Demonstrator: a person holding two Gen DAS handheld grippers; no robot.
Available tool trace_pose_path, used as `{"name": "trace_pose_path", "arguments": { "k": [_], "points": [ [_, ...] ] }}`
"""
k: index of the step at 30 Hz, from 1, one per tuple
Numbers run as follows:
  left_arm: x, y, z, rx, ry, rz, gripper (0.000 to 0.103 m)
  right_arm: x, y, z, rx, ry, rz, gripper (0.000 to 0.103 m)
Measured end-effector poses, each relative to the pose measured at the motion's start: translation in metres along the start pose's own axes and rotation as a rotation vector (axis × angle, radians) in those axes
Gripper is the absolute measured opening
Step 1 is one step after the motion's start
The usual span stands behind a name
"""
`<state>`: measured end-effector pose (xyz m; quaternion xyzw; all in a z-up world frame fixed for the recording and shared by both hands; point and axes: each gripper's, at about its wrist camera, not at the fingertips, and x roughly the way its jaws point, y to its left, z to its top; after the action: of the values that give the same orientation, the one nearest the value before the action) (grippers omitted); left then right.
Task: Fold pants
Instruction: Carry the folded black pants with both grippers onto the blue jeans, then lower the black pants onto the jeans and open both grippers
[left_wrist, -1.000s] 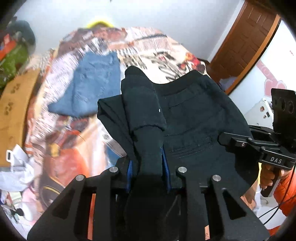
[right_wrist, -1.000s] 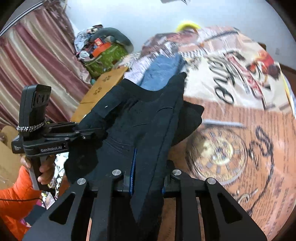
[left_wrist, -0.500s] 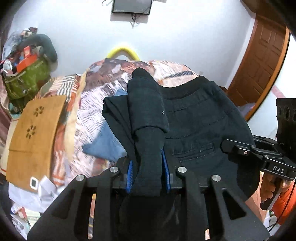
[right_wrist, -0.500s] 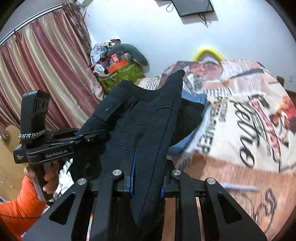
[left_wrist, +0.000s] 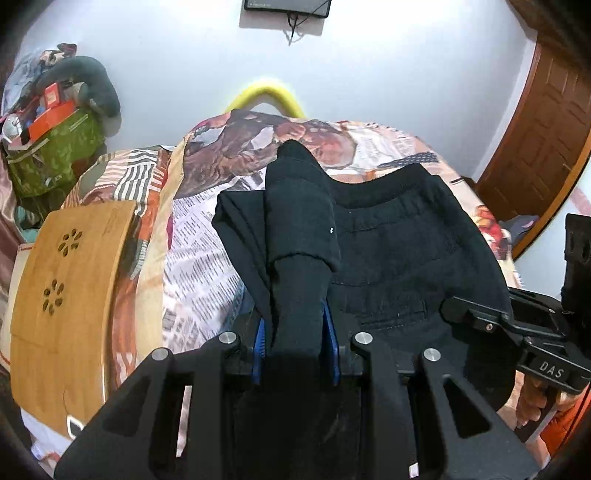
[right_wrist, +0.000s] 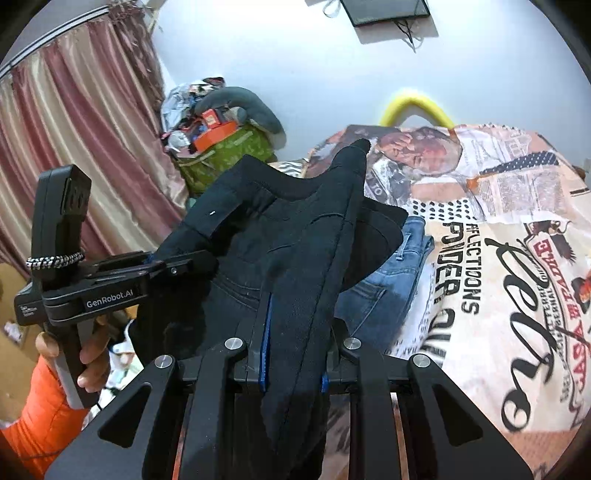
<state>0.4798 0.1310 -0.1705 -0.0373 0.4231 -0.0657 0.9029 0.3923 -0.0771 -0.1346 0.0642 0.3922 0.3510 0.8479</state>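
Both hand-held grippers have tilted upward since the earlier frames: the bed (left_wrist: 207, 236) has dropped lower in each view, and the wall and the wall-mounted screen (left_wrist: 286, 7) now fill the top. The black pants (left_wrist: 399, 251) remain suspended between your two tools, above the bed.

Current state:
- Your left hand-held gripper (left_wrist: 295, 332) is clamped on a bunched section of the black pants; the blue pads (left_wrist: 260, 343) press the cloth from both sides.
- Your right hand-held gripper (right_wrist: 295, 343) is likewise clamped on a thick fold of the same garment.
- The waistband hangs slack between the two grip points, and a back pocket faces the left wrist camera.
- A pair of blue jeans (right_wrist: 388, 280) lies on the bed beneath the lifted garment, partly hidden by it.
- A wooden lap tray (left_wrist: 70, 266) rests at the left edge of the bed.

Step in hand: judged from these views, you are at the lift-and-spread stage. The garment is raised off the bed and no fold is laid down yet.

Next move: keep both clamps closed. Draw the two grip points apart until the waistband is taut. Then lower the garment onto a bare part of the bed, away from the blue jeans, so the legs lie flat before you fold.
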Motion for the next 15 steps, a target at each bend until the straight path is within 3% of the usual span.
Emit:
{"name": "trace_pose_path", "arguments": {
  "k": [4, 6, 10, 11, 13, 15],
  "points": [
    [0.046, 0.015, 0.006, -0.001, 0.015, 0.013, 0.027, 0.028, -0.018, 0.004, 0.021, 0.017, -0.027, 0.017],
    [0.069, 0.021, 0.003, -0.004, 0.022, 0.055, 0.028, 0.044, -0.028, 0.003, 0.039, 0.034, -0.03, 0.017],
    [0.13, 0.033, -0.014, -0.038, 0.135, 0.129, 0.033, 0.083, -0.05, -0.007, 0.078, 0.119, -0.083, 0.017],
    [0.141, 0.035, -0.019, -0.034, 0.157, 0.143, 0.035, 0.091, -0.054, -0.013, 0.078, 0.14, -0.11, 0.017],
    [0.155, 0.038, -0.028, -0.012, 0.16, 0.177, 0.05, 0.099, -0.062, -0.025, 0.072, 0.161, -0.159, 0.018],
    [0.154, 0.039, -0.03, -0.017, 0.147, 0.174, 0.057, 0.095, -0.066, -0.03, 0.074, 0.161, -0.159, 0.021]
  ]
}}
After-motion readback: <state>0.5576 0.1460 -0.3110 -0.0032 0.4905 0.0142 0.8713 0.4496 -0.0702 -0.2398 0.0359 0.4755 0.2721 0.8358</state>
